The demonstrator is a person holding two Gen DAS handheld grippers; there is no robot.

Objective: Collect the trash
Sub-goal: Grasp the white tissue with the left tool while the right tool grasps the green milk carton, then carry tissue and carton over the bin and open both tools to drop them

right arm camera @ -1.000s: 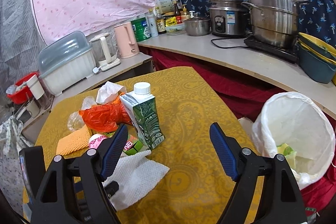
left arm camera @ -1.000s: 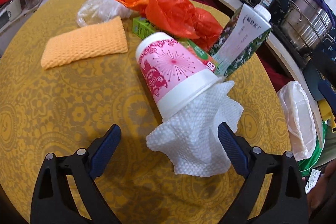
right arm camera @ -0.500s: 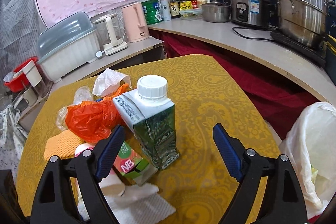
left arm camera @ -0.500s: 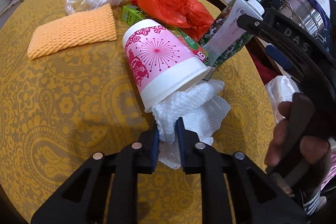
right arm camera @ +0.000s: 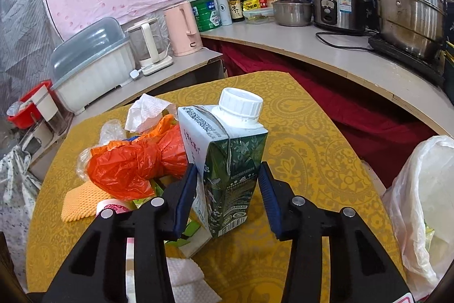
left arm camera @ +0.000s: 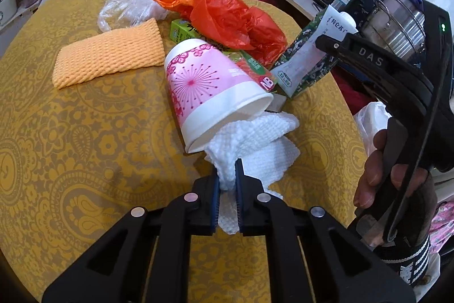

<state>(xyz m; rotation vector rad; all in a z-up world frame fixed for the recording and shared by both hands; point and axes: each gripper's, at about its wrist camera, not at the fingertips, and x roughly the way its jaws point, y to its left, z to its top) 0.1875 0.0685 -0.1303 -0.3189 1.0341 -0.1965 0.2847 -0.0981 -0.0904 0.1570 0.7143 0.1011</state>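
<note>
Our left tongs (left arm camera: 227, 183) were pinched shut on a fold of the white paper towel (left arm camera: 255, 144), whose crumpled, quilted sheet spilled from the mouth of the tipped pink paper cup (left arm camera: 210, 87). Our right tongs (right arm camera: 228, 189) stood open around the green-and-white carton (right arm camera: 227, 161), one pad at each side; whether they touched it we could not tell. On the yellow-patterned table (left arm camera: 85, 146) we saw, by size, the upright carton with its white screw cap, an orange plastic bag (left arm camera: 227, 19), an orange cloth (left arm camera: 110, 53), then a small green box (left arm camera: 181, 30) beneath the bag.
</note>
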